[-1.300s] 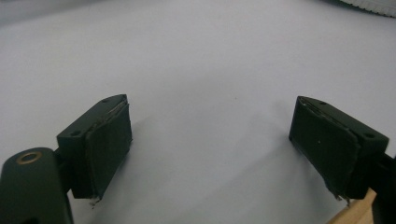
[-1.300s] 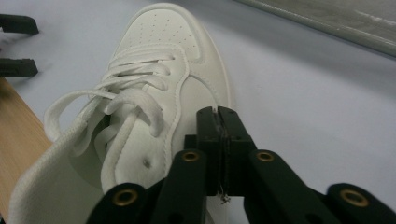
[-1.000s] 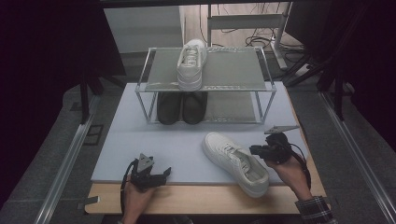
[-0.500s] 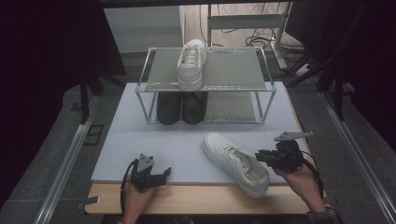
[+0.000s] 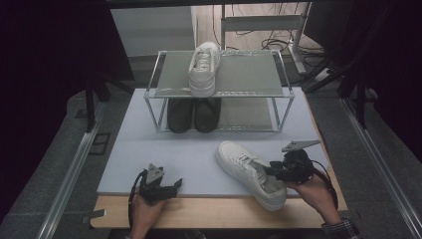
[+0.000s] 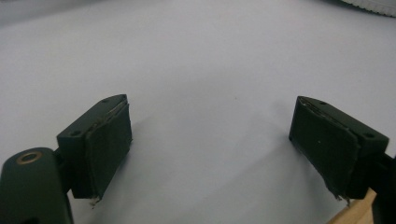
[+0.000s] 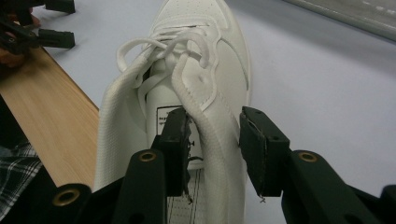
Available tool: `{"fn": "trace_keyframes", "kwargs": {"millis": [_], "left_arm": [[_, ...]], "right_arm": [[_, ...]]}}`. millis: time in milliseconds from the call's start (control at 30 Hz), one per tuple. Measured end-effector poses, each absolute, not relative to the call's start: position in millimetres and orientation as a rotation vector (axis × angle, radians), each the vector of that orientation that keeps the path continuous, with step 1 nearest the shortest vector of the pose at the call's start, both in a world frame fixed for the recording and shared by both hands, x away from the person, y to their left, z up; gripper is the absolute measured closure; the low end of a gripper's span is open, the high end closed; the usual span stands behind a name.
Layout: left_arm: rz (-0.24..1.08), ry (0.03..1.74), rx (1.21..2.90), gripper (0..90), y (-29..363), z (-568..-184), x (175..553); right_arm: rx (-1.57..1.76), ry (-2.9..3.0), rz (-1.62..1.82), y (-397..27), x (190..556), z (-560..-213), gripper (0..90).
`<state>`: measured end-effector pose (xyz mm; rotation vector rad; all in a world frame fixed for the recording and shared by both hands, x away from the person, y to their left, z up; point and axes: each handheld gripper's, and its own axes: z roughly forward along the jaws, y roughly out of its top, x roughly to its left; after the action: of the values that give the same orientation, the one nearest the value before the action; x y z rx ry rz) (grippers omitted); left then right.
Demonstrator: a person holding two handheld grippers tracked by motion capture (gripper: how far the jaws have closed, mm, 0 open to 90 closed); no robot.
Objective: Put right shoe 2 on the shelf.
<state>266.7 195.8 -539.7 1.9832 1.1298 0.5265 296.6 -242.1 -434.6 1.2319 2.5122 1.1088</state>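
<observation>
Desk (image 5: 199,211): wooden top with a pale grey mat (image 5: 164,149) covering most of it; a bare wood strip shows along the near edge. Dark surroundings on both sides; cables lie on the floor beyond the far end.

Shoe rack (image 5: 219,92): metal frame, two levels, at the far middle of the mat. One white sneaker (image 5: 204,67) sits on the top level, toe pointing far. A pair of black shoes (image 5: 193,114) stands on the lower level, left part.

White shoe (image 5: 251,172): lies on the mat at near right, toe pointing far-left, heel at the near mat edge.

Right hand (image 5: 313,191): comes in from near right and holds the right tongs (image 5: 271,170) roughly level, pointing left at the shoe's opening. In the right gripper view the tongs (image 7: 212,140) straddle the padded collar wall of the shoe (image 7: 205,70), one pad inside, one outside. The outer pad stands clear of the wall: tongs spread, not pinching. They have just been opening.

Compared with a second ago: the right hand sits slightly lower and nearer; the shoe lies in the same spot.

Left hand (image 5: 144,211): rests at the near left edge and holds the left tongs (image 5: 171,186) low and pointing right, unchanged from before. Left gripper view: tongs (image 6: 210,144) spread wide over bare mat, nothing between the pads.
</observation>
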Motion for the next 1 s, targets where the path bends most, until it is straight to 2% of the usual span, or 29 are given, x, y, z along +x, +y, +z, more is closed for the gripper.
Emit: {"fn": "trace_keyframes", "kwargs": {"millis": [267, 467, 567, 1000], "left_arm": [[0.526, 1.13, 1.983, 12.8, 195.8, -539.7, 266.7], [0.526, 1.13, 1.983, 12.7, 195.8, -539.7, 266.7], [0.526, 1.13, 1.982, 12.8, 195.8, -539.7, 266.7], [0.526, 1.13, 1.982, 12.7, 195.8, -539.7, 266.7]], "right_arm": [[1.228, 2.529, 1.105, -238.5, 303.5, -437.7, 62.7], [1.265, 2.532, 1.099, -237.5, 305.4, -438.5, 76.7], [1.307, 2.535, 1.123, -239.2, 307.0, -438.8, 80.2], [1.506, 2.466, 1.264, -245.7, 312.0, -436.9, 83.5]]}}
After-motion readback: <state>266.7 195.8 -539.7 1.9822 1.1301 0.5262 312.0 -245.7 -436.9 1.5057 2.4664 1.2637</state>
